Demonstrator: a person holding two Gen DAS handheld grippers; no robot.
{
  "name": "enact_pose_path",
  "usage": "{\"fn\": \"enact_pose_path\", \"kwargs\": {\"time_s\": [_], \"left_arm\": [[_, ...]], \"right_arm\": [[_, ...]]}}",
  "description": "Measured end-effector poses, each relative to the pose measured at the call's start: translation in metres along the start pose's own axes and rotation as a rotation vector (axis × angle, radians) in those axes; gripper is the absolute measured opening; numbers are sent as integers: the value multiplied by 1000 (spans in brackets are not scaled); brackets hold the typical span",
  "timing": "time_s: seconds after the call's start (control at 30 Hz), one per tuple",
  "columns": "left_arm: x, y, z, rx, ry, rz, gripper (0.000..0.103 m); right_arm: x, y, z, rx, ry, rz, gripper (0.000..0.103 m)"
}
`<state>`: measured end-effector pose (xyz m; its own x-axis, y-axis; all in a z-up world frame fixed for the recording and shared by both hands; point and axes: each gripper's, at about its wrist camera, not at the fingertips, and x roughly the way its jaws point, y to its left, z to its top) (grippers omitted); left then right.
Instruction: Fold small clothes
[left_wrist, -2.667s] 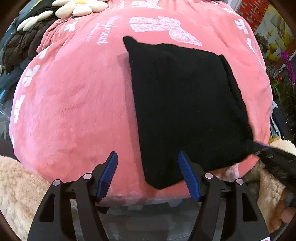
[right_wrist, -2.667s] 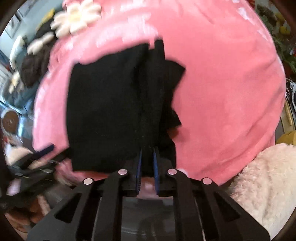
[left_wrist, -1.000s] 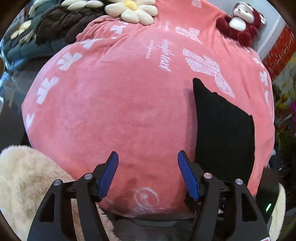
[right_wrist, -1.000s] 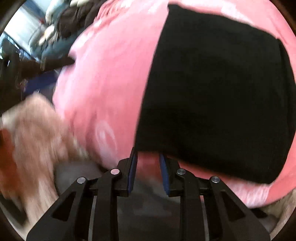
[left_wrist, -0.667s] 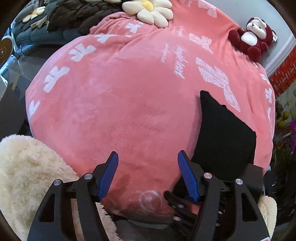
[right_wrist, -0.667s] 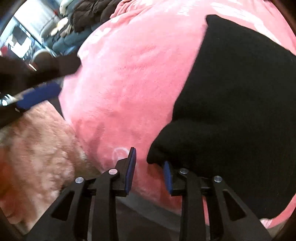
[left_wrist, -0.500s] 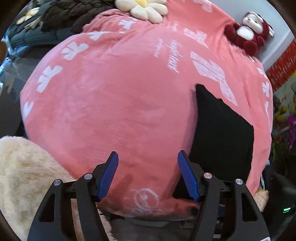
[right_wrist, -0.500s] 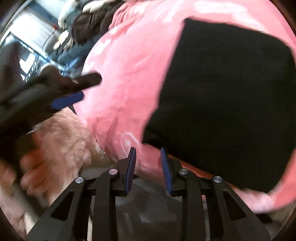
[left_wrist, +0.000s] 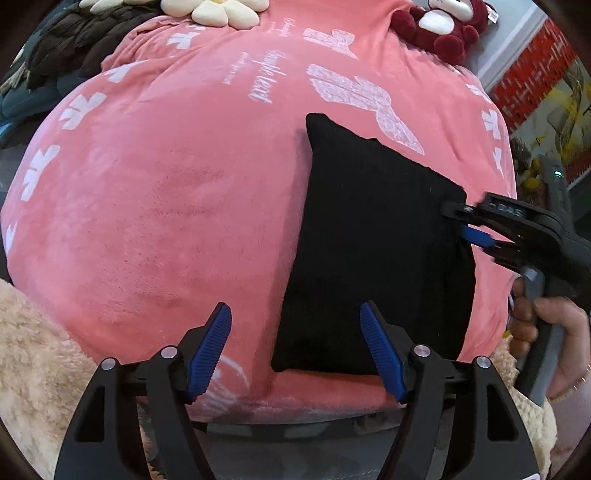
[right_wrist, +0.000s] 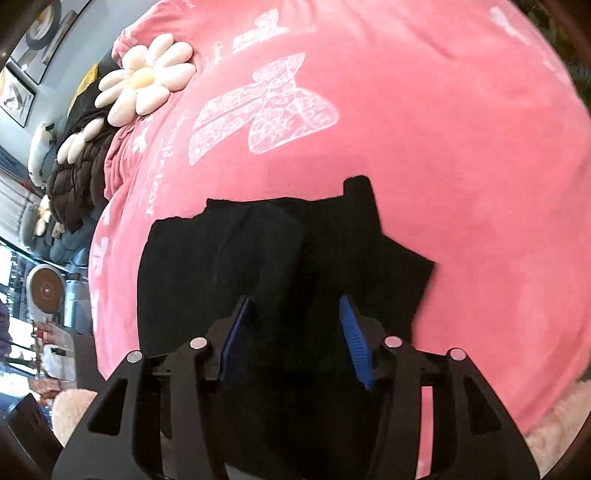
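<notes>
— Where's the piece they're folding?

— The black garment (left_wrist: 376, 251) lies flat on the pink blanket (left_wrist: 166, 184), towards its right side, with its lower hem close to the blanket's near edge. It looks doubled over already, a tidy oblong with one corner pointing at the far edge.

— And the two tools?

— The right gripper (right_wrist: 295, 332) is at the garment's right-hand edge, and its jaws are closing with a ridge of the black cloth gathered between them. I can see the ribbed face of one pad, so I'd say they haven't bitten yet. The left gripper (left_wrist: 295, 347) hovers over the near edge by the garment's near left corner. Its jaws are spreading apart with nothing held, only blanket and that corner below them.

— So what's the step, do you think?

— My guess is another fold, the right edge carried across to the left. To do it well, the right one should pinch all the layers at that edge, not just the top one, or the stack will peel open as it lifts.

— And the left?

— It should come down on the near left corner and pin it, so the cloth doesn't slide on the plush. Then lift low, lay the edge onto the opposite edge, and let go only once the hems line up.
</notes>
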<state>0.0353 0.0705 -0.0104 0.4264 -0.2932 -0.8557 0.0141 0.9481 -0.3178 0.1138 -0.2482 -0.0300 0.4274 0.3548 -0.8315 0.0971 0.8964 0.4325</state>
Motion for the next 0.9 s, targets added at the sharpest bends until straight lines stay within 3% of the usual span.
{"fn": "enact_pose_path", "kwargs": {"time_s": [0.03,0.13,0.17,0.2,0.27,0.3,0.4,0.5,0.67,0.8,0.9], "left_arm": [[0,1,1,-12,-2,-4,69],[-1,9,2,-60,-13,-29,69],[-1,10,2,-67,-12,-33,70],[1,12,2,-78,-5,-38,70],[8,11,2,-82,15,-37,70],[11,10,3,-78,22,-32,70],[17,2,4,-51,33,-13,70],[19,-1,1,-25,43,-3,70],[25,-13,-1,27,61,-4,70],[29,-23,-6,74,76,11,70],[30,-23,-9,80,88,32,73]], "right_arm": [[2,8,4,-13,-3,-11,7],[-21,39,19,-46,-111,-25,7],[-32,35,20,-65,-141,-72,7],[-27,32,21,-79,-138,-124,7],[6,12,20,-91,-17,-194,12],[18,1,15,-75,32,-177,13],[-10,-5,5,-25,-61,-94,18],[-40,-15,-21,42,-110,-38,32],[-37,-16,-79,71,-5,-13,32],[-3,1,-106,-7,132,-134,32],[-4,9,-104,-38,156,-165,12]]}}
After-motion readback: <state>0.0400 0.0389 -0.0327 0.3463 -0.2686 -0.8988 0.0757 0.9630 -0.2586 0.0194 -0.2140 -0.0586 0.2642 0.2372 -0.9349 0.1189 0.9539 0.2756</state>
